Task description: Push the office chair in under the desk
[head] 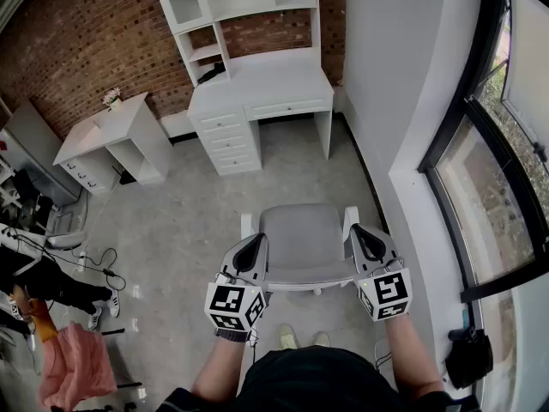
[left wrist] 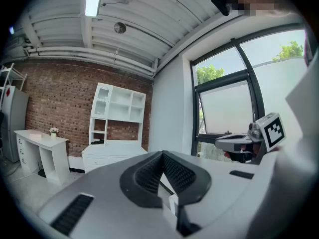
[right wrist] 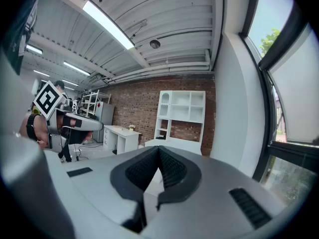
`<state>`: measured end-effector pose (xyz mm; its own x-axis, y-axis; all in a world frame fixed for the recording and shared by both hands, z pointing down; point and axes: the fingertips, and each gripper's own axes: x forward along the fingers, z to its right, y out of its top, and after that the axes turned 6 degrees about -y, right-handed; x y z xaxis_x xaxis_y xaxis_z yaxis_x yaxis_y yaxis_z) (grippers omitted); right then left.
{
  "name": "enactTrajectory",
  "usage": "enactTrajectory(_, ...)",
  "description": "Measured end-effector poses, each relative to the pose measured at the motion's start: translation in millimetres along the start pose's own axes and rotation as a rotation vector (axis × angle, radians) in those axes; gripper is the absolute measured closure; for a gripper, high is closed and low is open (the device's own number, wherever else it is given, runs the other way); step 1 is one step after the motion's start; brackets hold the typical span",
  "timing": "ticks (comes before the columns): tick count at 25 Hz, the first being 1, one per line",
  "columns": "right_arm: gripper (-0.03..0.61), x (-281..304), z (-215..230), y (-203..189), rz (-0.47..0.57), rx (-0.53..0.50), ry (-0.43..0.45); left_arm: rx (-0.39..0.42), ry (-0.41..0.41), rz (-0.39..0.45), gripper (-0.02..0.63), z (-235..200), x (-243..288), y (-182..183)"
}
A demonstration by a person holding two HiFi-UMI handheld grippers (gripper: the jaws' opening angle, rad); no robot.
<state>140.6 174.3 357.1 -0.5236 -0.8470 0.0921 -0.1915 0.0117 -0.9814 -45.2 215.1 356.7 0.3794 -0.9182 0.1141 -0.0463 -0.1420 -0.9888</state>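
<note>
The grey office chair [head: 300, 240] stood on open floor, well apart from the white desk [head: 274, 82]; its base was hidden under the seat. The left gripper [head: 254, 245] and the right gripper [head: 364, 235] had their jaws pressed together and empty, beside the armrests. Whether they touched the armrests was unclear.

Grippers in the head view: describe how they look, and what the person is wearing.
Both the left gripper and right gripper have light grey shells, black ribbed jaw pads and a white cube with black square markers. The person wears a black top and a dark wristband.
</note>
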Motion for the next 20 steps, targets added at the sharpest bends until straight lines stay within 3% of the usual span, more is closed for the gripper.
enactTrajectory(20,0.574,-5,-11,-12,-0.009,0.022,0.034,0.004,0.000,-0.017,0.607,-2,-5,-13)
